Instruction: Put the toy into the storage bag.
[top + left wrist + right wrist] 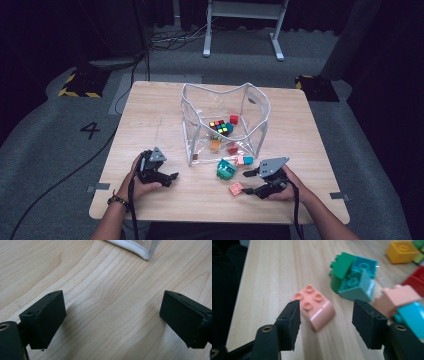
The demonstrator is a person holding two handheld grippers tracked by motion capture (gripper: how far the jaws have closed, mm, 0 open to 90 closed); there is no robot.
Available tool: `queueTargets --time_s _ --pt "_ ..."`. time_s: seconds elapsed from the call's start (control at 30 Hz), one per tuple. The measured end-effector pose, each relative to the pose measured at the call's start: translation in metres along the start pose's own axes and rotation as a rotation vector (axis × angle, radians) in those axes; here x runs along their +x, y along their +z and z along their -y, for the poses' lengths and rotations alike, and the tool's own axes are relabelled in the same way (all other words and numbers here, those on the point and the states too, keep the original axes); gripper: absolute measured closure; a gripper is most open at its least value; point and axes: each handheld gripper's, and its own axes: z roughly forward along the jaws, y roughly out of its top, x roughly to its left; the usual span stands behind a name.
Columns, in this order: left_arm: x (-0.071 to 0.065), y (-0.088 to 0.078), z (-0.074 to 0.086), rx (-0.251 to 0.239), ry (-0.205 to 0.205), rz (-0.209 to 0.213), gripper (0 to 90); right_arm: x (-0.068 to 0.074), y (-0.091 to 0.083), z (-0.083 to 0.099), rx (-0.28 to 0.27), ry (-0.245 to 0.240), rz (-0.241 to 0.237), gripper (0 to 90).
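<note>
Glossy pink studded brick [315,310] sits between open right claw [325,322] pads.

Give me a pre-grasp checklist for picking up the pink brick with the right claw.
1. Right claw open: ok.
2. Pink brick lined up between the jaws: not ok, it sits toward the left jaw and not yet between them.
3. Brick flat on the table, studs up: ok.
4. Gap to the green-teal block cluster: ok.
5. Left claw open and out of the way: ok.
</note>
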Motion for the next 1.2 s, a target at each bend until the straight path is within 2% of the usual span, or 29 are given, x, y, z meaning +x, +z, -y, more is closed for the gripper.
queueTargets --time_s 0.07,0.1,0.13,0.2,0.33,0.37,0.47,0.53,0.57,0.6,0.77,0.8,0.87,0.9,0.93,1.0,1.07,1.1,1.13,1.2 --pt "0.0 0.0 0.0 0.0 0.001 0.0 6.9 0.001 0.006 -0.001 0.03 -0.022 -0.01 38.1" --pt "0.0 0.0 0.0 0.0 0.0 0.0 7.0 0.002 0.009 -0.002 0.029 -0.013 -0.007 37.7" --pt "0.0 0.0 0.0 0.0 0.0 0.0 7.0 0.001 0.013 -0.002 0.02 -0.033 -0.01 37.5" --pt "0.0 0.0 0.0 0.0 0.0 0.0 6.9 0.001 0.021 -0.002 0.031 -0.041 -0.024 36.5" --pt "0.0 0.0 0.0 0.0 0.0 0.0 6.9 0.004 0.027 -0.003 0.047 -0.031 -0.037 36.3" --pt "0.0 0.0 0.0 0.0 0.0 0.0 6.9 0.007 0.028 -0.004 0.064 0.0 -0.03 37.7" --pt "0.0 0.0 0.0 0.0 0.0 0.0 7.0 0.007 0.03 -0.004 0.053 -0.031 -0.044 44.1" --pt "0.0 0.0 0.0 0.0 0.0 0.0 7.0 0.01 0.029 -0.003 0.045 -0.019 -0.057 52.5" --pt "0.0 0.0 0.0 0.0 0.0 0.0 6.9 0.006 0.031 -0.003 0.013 -0.078 -0.068 54.5" --pt "0.0 0.0 0.0 0.0 0.0 0.0 6.9 0.009 0.03 -0.003 0.018 -0.062 -0.069 57.5" --pt "0.0 0.0 0.0 0.0 0.0 0.0 6.9 0.01 0.028 -0.002 0.021 -0.083 -0.065 59.1" --pt "0.0 0.0 0.0 0.0 0.0 0.0 7.0 0.008 0.027 -0.001 0.014 -0.102 -0.063 59.2" --pt "0.0 0.0 0.0 0.0 0.0 0.0 7.0 0.009 0.025 0.0 0.027 -0.075 -0.06 59.2" --pt "0.0 0.0 0.0 -0.001 -0.001 0.0 7.0 0.006 0.023 0.001 0.023 -0.098 -0.06 59.2" --pt "0.0 0.0 0.0 0.0 0.0 0.0 7.0 0.007 0.02 0.002 0.031 -0.076 -0.049 59.2" --pt "0.0 0.0 0.0 0.0 0.0 0.0 7.0 0.006 0.015 0.003 0.024 -0.076 -0.041 59.2" --pt "0.0 0.0 0.0 0.0 0.001 -0.001 7.0 0.005 0.005 0.006 0.04 -0.042 -0.02 59.2" --pt "0.0 0.0 0.0 0.0 0.0 0.0 7.0 0.001 0.0 0.008 0.023 -0.055 -0.011 59.3" --pt "0.0 0.0 0.0 0.0 0.0 0.0 7.0 0.001 -0.005 0.009 0.025 -0.036 0.005 59.3" --pt "0.0 0.0 0.0 0.0 0.0 0.0 7.0 -0.005 -0.015 0.012 0.008 -0.038 0.033 59.2"
